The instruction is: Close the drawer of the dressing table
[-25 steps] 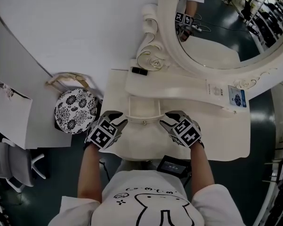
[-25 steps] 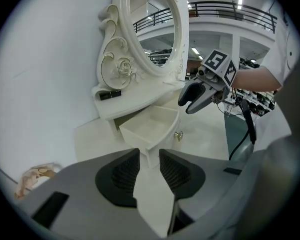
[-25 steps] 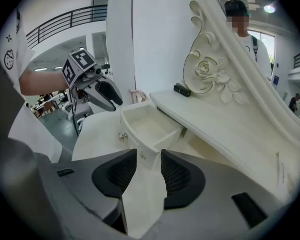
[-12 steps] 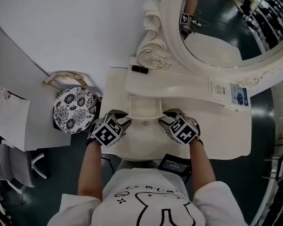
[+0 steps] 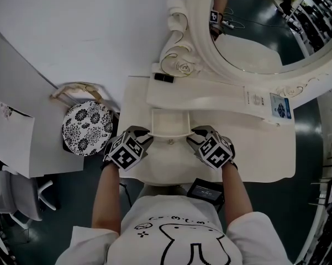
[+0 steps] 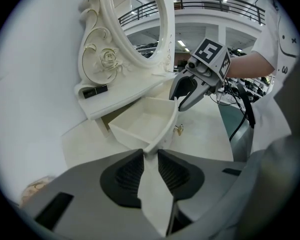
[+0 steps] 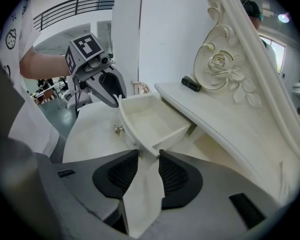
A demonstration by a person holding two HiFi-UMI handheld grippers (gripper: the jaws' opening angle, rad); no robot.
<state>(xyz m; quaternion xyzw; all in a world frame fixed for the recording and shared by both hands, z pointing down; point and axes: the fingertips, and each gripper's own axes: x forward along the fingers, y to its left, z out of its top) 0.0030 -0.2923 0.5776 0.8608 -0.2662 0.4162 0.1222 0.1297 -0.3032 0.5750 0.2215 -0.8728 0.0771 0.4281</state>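
The cream drawer [image 5: 168, 123] stands pulled out of the dressing table's raised shelf, empty, with a small brass knob [image 5: 170, 142] on its curved front. My left gripper [image 5: 145, 134] sits at the front's left corner and my right gripper [image 5: 193, 134] at its right corner. In the left gripper view the drawer [image 6: 145, 121] has its corner right at my left gripper [image 6: 150, 153], in the narrow gap between the tips. The right gripper [image 7: 149, 154] meets the drawer [image 7: 152, 121] the same way. Both pairs of jaws have just been closing; neither visibly clamps the front.
The big oval mirror [image 5: 254, 32] in its carved frame rises behind the shelf, which carries a small black object [image 5: 164, 77]. A patterned round stool [image 5: 88, 128] stands left of the table [image 5: 265, 153]. A black device [image 5: 205, 191] lies at the table's near edge.
Both grippers have edged inward onto the drawer front's two corners. The drawer stands out about as far as before.
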